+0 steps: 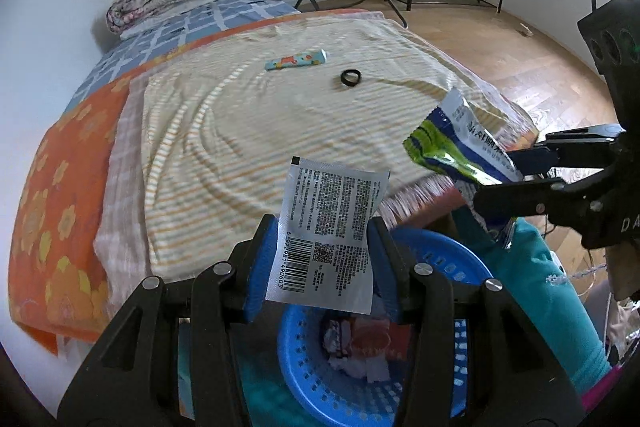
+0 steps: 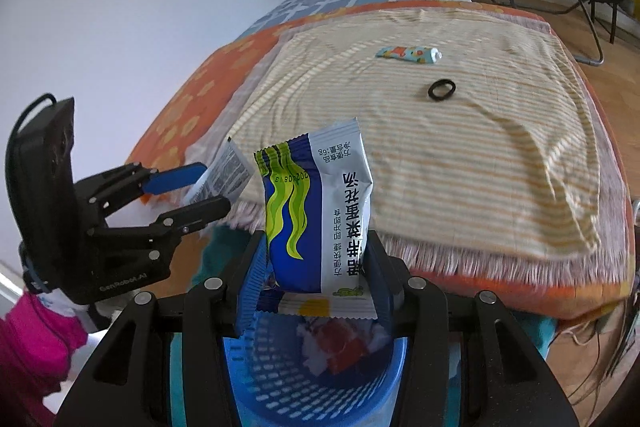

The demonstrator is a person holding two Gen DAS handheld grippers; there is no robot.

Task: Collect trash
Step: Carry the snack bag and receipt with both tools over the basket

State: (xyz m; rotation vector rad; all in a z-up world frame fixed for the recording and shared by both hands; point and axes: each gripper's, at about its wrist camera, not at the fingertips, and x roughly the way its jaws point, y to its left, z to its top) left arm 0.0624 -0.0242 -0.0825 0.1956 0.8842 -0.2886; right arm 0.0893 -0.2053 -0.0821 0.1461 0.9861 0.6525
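**Both grippers carry wrappers above the blue basket.**

Your left gripper (image 1: 324,259) is clamped on a flat silver sachet (image 1: 332,223) printed with a barcode; your right gripper (image 2: 320,279) is clamped on a glossy blue-and-green snack packet (image 2: 316,211). Both hang over the perforated blue plastic basket (image 2: 280,375), which already holds crumpled trash. Centre each wrapper over the rim before you release, since light foil may drift. On the striped, soft bed cover (image 2: 460,167) a small printed tube (image 2: 408,54) and a black ring (image 2: 441,90) lie near each other.
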